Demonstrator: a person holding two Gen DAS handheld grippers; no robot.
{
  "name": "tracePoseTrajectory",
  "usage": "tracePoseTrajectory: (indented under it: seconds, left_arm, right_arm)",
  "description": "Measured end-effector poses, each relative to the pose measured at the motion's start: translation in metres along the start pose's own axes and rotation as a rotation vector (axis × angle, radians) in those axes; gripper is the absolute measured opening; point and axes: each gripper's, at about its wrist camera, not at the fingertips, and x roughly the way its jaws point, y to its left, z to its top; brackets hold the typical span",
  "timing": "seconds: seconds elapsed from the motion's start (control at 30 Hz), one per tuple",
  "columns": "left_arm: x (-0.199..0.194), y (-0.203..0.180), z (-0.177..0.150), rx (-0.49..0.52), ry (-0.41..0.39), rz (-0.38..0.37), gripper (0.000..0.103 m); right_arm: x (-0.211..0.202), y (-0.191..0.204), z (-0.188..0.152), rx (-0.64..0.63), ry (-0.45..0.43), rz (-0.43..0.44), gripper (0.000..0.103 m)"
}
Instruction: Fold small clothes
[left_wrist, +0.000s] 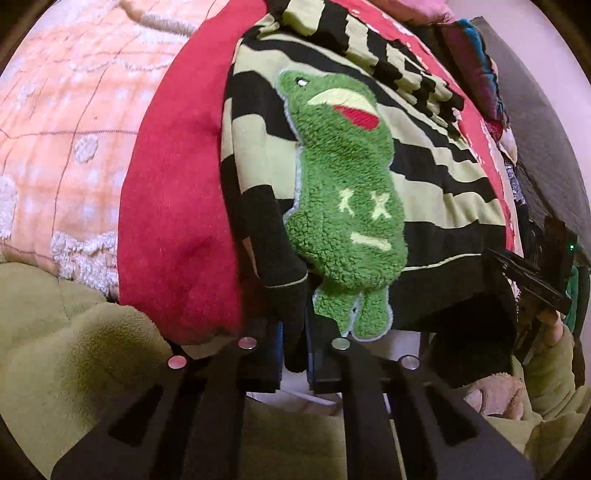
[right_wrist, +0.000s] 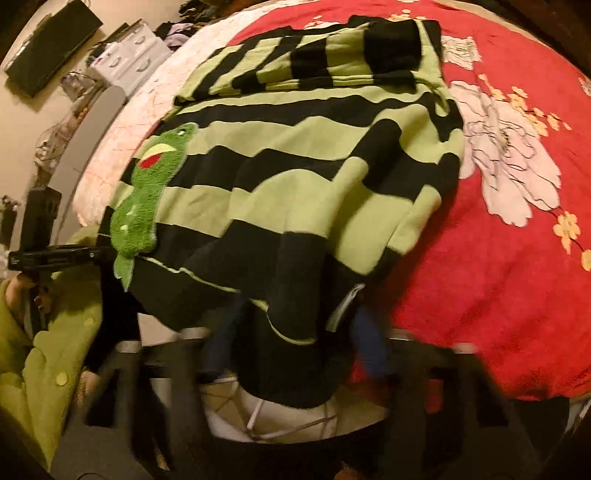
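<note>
Pinched between the closed fingers of the left gripper (left_wrist: 293, 332) is the black hem of the sweater (left_wrist: 332, 155), right beside the frog patch (left_wrist: 343, 206). The same hem is taken further along by the right gripper (right_wrist: 295, 332); cloth is bunched between its fingers, though that view is blurred and the jaws look only partly closed, so a firm grip is judged rather than plainly seen.

Ahead of both grippers the sweater is spread on the red blanket (right_wrist: 480, 277), its long axis running straight away from them, from hem to collar. One sleeve (right_wrist: 314, 62) is already laid across the far end. Neither hand is nearer: the hem is shared, left corner and right corner.

A fold of the hem forward, toward the collar, is what seems called for. Nothing is seen lying on the sweater's body in that path. Left of the blanket a peach quilt (left_wrist: 55, 110) is seen, and drawers (right_wrist: 125, 55) stand well off against the wall. The holder's green sleeve (right_wrist: 44, 369) hangs close beneath the left gripper.
</note>
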Motion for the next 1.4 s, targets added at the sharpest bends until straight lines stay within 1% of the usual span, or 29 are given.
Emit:
tracePoseTrajectory:
  seconds: [0.1, 0.17, 0.2, 0.23, 0.3, 0.33, 0.43, 0.5, 0.6, 0.63, 0.67, 0.77, 0.8, 0.87, 0.9, 0.93, 0.97, 1.0, 1.03, 1.1, 1.13, 1.17, 1.23, 1.3, 1.37, 1.4]
  left_arm:
    - [-0.017, -0.005, 0.003, 0.013, -0.060, -0.036, 0.006]
    - [-0.038, -0.009, 0.011, 0.014, -0.134, -0.101, 0.006]
    - [-0.046, -0.012, 0.017, 0.018, -0.161, -0.123, 0.006]
    - [-0.055, -0.016, 0.025, 0.028, -0.192, -0.132, 0.006]
    - [-0.066, -0.024, 0.040, 0.055, -0.233, -0.131, 0.006]
    - [-0.072, -0.030, 0.052, 0.070, -0.257, -0.131, 0.006]
    - [-0.079, -0.046, 0.086, 0.089, -0.296, -0.113, 0.006]
    - [-0.083, -0.055, 0.110, 0.102, -0.321, -0.108, 0.006]
    - [-0.091, -0.066, 0.151, 0.108, -0.363, -0.095, 0.006]
    - [-0.093, -0.066, 0.162, 0.106, -0.371, -0.092, 0.006]
    - [-0.093, -0.068, 0.179, 0.099, -0.383, -0.086, 0.006]
    - [-0.086, -0.070, 0.212, 0.069, -0.388, -0.079, 0.006]
    - [-0.079, -0.068, 0.221, 0.053, -0.382, -0.076, 0.006]
    - [-0.061, -0.058, 0.237, 0.004, -0.365, -0.073, 0.006]
    - [-0.049, -0.051, 0.243, -0.029, -0.351, -0.074, 0.009]
    - [-0.040, -0.043, 0.246, -0.059, -0.344, -0.065, 0.015]
    - [-0.032, -0.036, 0.247, -0.083, -0.336, -0.059, 0.018]
    - [-0.027, -0.030, 0.246, -0.097, -0.331, -0.055, 0.019]
    - [-0.024, -0.023, 0.244, -0.110, -0.331, -0.052, 0.020]
    - [-0.024, -0.012, 0.236, -0.125, -0.339, -0.056, 0.021]
    - [-0.026, -0.007, 0.232, -0.130, -0.348, -0.048, 0.024]
    - [-0.028, -0.003, 0.230, -0.128, -0.355, -0.039, 0.025]
    - [-0.036, 0.004, 0.221, -0.114, -0.379, -0.005, 0.027]
    - [-0.044, 0.007, 0.214, -0.093, -0.401, 0.021, 0.029]
    - [-0.049, 0.007, 0.209, -0.063, -0.414, 0.052, 0.034]
    - [-0.051, 0.006, 0.207, -0.046, -0.417, 0.067, 0.037]
  right_arm:
    - [-0.011, -0.002, 0.000, 0.029, -0.037, 0.068, 0.015]
    - [-0.025, -0.010, 0.003, 0.095, -0.090, 0.152, 0.015]
    - [-0.032, -0.013, 0.007, 0.123, -0.118, 0.188, 0.014]
    - [-0.037, -0.014, 0.010, 0.134, -0.138, 0.203, 0.014]
    - [-0.051, -0.015, 0.021, 0.153, -0.197, 0.244, 0.014]
    - [-0.056, -0.015, 0.027, 0.160, -0.219, 0.262, 0.014]
    - [-0.067, -0.021, 0.051, 0.191, -0.271, 0.315, 0.014]
    - [-0.070, -0.025, 0.072, 0.207, -0.294, 0.324, 0.014]
    - [-0.073, -0.036, 0.111, 0.222, -0.337, 0.304, 0.014]
    - [-0.073, -0.041, 0.126, 0.243, -0.349, 0.312, 0.014]
    - [-0.072, -0.045, 0.134, 0.257, -0.354, 0.319, 0.014]
    - [-0.062, -0.065, 0.168, 0.340, -0.360, 0.334, 0.014]
    - [-0.055, -0.073, 0.179, 0.368, -0.361, 0.330, 0.014]
    - [-0.038, -0.085, 0.195, 0.407, -0.350, 0.276, 0.018]
    - [-0.030, -0.090, 0.198, 0.424, -0.342, 0.264, 0.019]
    - [-0.021, -0.097, 0.201, 0.453, -0.330, 0.247, 0.025]
    - [-0.013, -0.103, 0.201, 0.480, -0.324, 0.237, 0.035]
    - [-0.010, -0.107, 0.200, 0.498, -0.326, 0.233, 0.040]
    - [-0.008, -0.112, 0.198, 0.514, -0.335, 0.223, 0.048]
    - [-0.012, -0.118, 0.189, 0.531, -0.368, 0.224, 0.051]
    - [-0.016, -0.121, 0.184, 0.524, -0.386, 0.212, 0.057]
    - [-0.017, -0.123, 0.182, 0.515, -0.393, 0.191, 0.059]
    - [-0.028, -0.125, 0.173, 0.457, -0.419, 0.107, 0.060]
    - [-0.035, -0.127, 0.167, 0.404, -0.425, 0.042, 0.063]
    - [-0.041, -0.124, 0.162, 0.332, -0.427, -0.028, 0.066]
    - [-0.045, -0.118, 0.159, 0.265, -0.423, -0.089, 0.067]
